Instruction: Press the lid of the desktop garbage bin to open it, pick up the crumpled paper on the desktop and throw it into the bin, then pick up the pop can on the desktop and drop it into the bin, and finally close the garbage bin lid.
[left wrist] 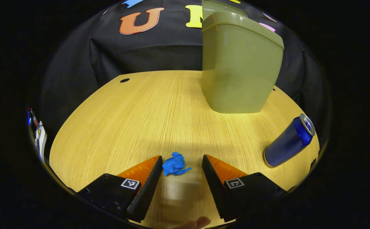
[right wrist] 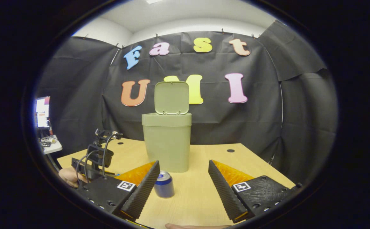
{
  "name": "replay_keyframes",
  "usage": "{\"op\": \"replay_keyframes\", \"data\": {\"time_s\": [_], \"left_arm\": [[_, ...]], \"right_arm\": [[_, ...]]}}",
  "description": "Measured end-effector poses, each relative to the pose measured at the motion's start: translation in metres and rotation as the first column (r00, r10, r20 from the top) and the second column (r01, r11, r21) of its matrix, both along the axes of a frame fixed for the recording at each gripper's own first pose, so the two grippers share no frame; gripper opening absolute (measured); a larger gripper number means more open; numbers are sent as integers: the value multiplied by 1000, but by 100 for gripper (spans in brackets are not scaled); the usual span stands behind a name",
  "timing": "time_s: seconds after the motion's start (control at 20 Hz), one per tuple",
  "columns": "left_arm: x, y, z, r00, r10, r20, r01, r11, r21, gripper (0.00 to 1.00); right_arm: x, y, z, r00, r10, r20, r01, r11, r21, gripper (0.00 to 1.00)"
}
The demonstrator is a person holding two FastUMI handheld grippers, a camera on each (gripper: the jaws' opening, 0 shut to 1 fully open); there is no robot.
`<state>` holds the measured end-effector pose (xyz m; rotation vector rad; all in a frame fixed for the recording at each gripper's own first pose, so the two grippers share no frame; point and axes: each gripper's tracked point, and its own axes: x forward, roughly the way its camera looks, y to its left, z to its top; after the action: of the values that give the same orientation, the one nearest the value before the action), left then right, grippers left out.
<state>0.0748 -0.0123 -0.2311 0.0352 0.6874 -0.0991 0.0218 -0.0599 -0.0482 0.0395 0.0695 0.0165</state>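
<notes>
Left gripper [left wrist: 182, 165] spread wide, low over the table [left wrist: 124, 127], paper [left wrist: 174, 164] between its tips, unpinched. Right gripper [right wrist: 184, 173] also wide open, holding nothing, can [right wrist: 164, 184] upright just ahead (nearer its left finger). Bin [right wrist: 167, 143] behind, lid [right wrist: 171, 97] up.

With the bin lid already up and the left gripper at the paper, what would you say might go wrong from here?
1. The crumpled blue paper lies beside one finger of the open left gripper, not centred; closing may nudge it away instead of pinching it.
2. The blue pop can stands near the olive-green plastic bin; the open right gripper might tip it.
3. A bump could drop the upright lid.
</notes>
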Motion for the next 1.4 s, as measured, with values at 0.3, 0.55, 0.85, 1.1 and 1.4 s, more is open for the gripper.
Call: {"op": "replay_keyframes", "data": {"time_s": [0.3,0.55,0.85,1.1,1.4], "left_arm": [[3,8,6,1000,8,0,-8,1000,-1,58],[-2,-1,12,1000,-15,2,15,999,-30,39],[-12,2,64,992,14,127,-3,996,-85,37],[-21,10,110,962,31,271,-17,998,-53,37],[-35,14,152,926,51,374,-24,997,-76,37]], "right_arm": [[2,-1,-5,1000,5,-24,-4,1000,19,95],[6,4,-17,999,11,-50,-11,1000,14,95],[11,18,-34,997,27,-73,-27,1000,2,95],[23,36,-56,997,37,-72,-38,999,-16,95],[34,61,-91,992,47,-114,-45,999,23,95]]}}
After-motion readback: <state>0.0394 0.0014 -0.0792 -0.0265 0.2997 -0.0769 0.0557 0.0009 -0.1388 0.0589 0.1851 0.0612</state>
